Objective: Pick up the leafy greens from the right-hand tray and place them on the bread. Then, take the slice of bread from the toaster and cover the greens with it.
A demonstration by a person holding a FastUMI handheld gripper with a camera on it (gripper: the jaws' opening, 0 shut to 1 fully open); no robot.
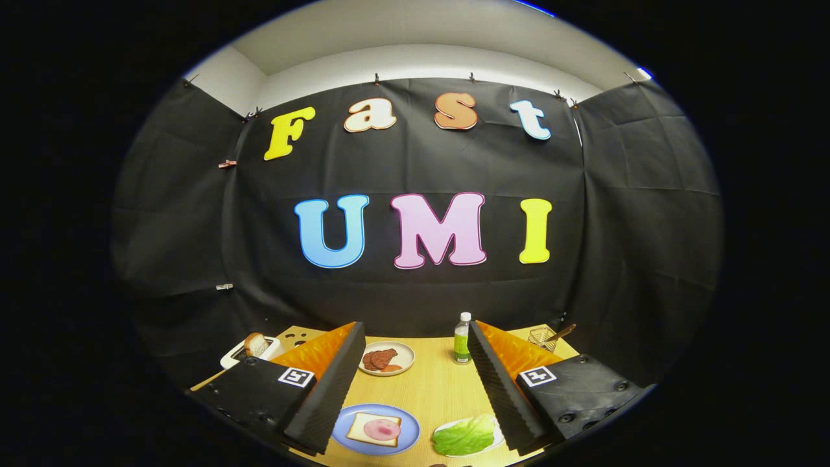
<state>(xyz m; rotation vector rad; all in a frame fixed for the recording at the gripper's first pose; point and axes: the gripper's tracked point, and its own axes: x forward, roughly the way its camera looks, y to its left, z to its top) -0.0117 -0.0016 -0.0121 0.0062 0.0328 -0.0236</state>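
Greens (464, 436) lie flat on a white tray (499, 436), low between the fingers and hard against the inner face of the right finger; the tray's right part is hidden behind that finger. Gripper (415, 389) is released, jaws spread wide, nothing between them, held above the table (433, 389).

Just left of the greens, a blue plate (342, 428) holds a bread slice (374, 429) with a pink meat round on top; the plate's left rim tucks under the left finger. Narrow strip of bare wood between plate and tray.

Beyond them, open tabletop runs up to a white plate (403, 351) of dark meat slices and a small bottle (462, 338), both near the far edge by the wall.

Toaster (241, 356) sits at the far left corner beyond the left finger, second slice (255, 344) sticking up out of it. A wire basket (542, 337) with a utensil sits far right, beyond the right finger.
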